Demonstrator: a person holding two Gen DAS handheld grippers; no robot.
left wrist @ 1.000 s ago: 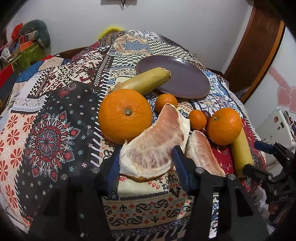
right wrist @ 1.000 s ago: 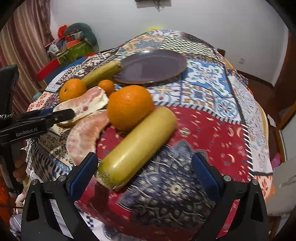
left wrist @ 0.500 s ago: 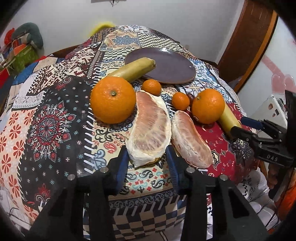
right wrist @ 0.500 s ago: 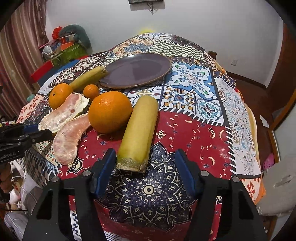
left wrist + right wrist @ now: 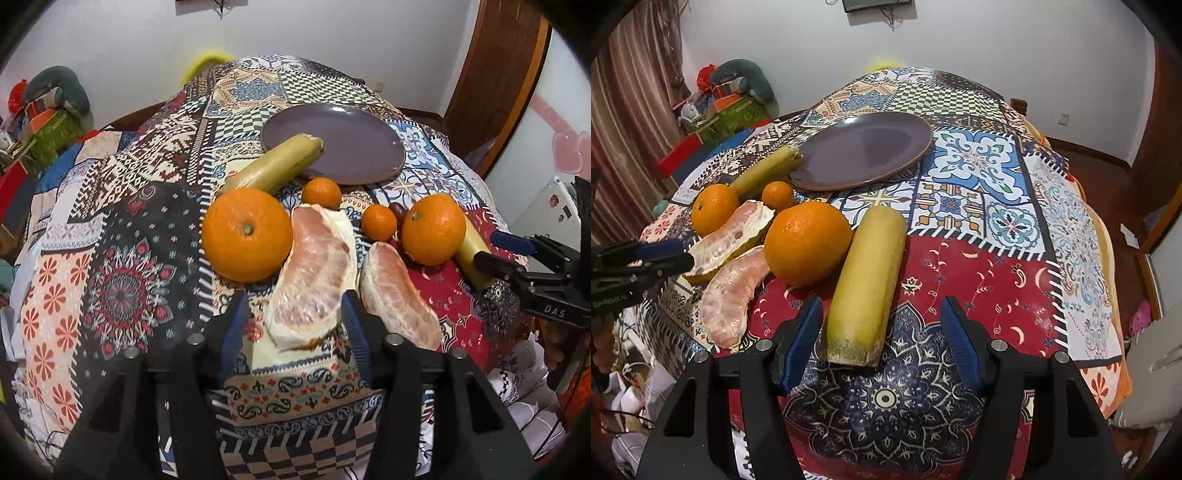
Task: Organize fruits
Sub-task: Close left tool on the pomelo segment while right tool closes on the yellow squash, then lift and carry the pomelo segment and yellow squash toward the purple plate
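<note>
1. The worktop (image 5: 1015, 280) is covered by a patchwork-patterned cloth and carries all the fruit.
2. A purple plate (image 5: 864, 151) lies bare at the far middle of the worktop.
3. The left tongs (image 5: 291, 321) straddle the near end of the larger pomelo segment (image 5: 314, 280). Their jaws have just been opening; the right pad is at the segment's edge, the left pad stands clear, so the piece is not clamped.
4. The right tongs (image 5: 882, 339) are released around the cut near end of a thick yellow-green stalk (image 5: 868, 280), with gaps on both sides.
5. A second stalk (image 5: 273, 166) lies with its far tip over the plate's rim.
6. A second pomelo segment (image 5: 399, 295) lies just right of the first.
7. A big orange (image 5: 245, 234) sits left of the held-between segment; another orange (image 5: 434, 229) touches the first stalk.
8. Two small mandarins (image 5: 321, 192) (image 5: 378, 221) lie between the oranges, nearer the plate.
</note>
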